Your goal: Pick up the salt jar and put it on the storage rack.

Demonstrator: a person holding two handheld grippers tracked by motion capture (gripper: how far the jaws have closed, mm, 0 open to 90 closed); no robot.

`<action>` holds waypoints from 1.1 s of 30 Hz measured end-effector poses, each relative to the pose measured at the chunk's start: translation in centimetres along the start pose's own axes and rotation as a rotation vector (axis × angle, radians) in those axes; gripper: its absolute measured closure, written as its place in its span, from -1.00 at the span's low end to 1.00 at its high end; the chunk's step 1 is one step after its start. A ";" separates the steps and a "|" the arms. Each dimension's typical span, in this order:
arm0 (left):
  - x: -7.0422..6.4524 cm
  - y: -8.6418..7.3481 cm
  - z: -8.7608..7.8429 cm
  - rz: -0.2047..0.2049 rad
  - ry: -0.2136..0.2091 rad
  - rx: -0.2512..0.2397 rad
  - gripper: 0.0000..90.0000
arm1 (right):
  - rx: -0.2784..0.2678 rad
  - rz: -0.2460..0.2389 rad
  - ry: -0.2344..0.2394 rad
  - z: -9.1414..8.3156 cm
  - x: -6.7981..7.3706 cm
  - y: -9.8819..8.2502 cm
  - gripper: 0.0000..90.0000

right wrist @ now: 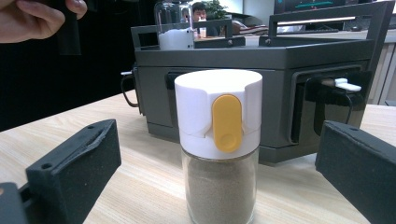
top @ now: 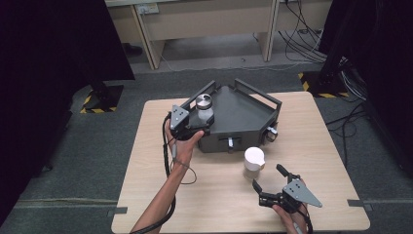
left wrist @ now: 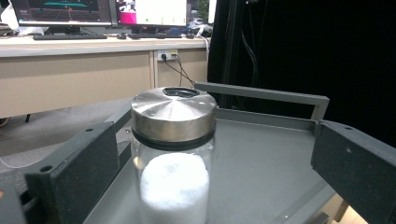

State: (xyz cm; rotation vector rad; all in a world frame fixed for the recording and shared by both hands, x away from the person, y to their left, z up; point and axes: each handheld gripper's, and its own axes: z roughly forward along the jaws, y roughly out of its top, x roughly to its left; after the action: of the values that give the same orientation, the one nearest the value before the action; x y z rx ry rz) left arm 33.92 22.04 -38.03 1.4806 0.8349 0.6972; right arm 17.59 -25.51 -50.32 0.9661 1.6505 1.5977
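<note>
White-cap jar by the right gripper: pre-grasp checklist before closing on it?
1. right gripper jaws open: ok.
2. white-cap jar centred between the jaws in the right gripper view: ok.
3. Jar upright on the table, cap on: ok.
4. Jaws level with the jar body rather than the cap: cannot tell.
5. Jar apart from the grey tray: ok, a gap shows in the high view.
6. left gripper out of the way, at the steel-lid jar in the tray, jaws open: ok.

Both jars (left wrist: 172, 158) (right wrist: 219, 154) are cut off at the bottom.
</note>
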 end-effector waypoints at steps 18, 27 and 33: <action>-0.9 -0.7 -1.8 -0.006 -0.051 -0.036 -0.99 | 0.000 -0.001 0.000 0.0 0.0 0.0 -0.99; -1.1 -1.3 -2.7 -0.007 -0.076 -0.049 -0.99 | 0.001 0.000 0.000 0.0 0.0 0.0 -0.99; -1.2 -1.7 -3.6 0.000 -0.091 -0.063 -0.99 | -0.001 0.002 -0.001 0.0 0.0 0.0 -0.99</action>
State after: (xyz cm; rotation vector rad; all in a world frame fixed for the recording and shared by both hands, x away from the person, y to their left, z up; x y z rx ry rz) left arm 30.09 23.02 -39.38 1.4445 0.7370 0.6454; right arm 17.60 -25.52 -50.34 0.9686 1.6488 1.5991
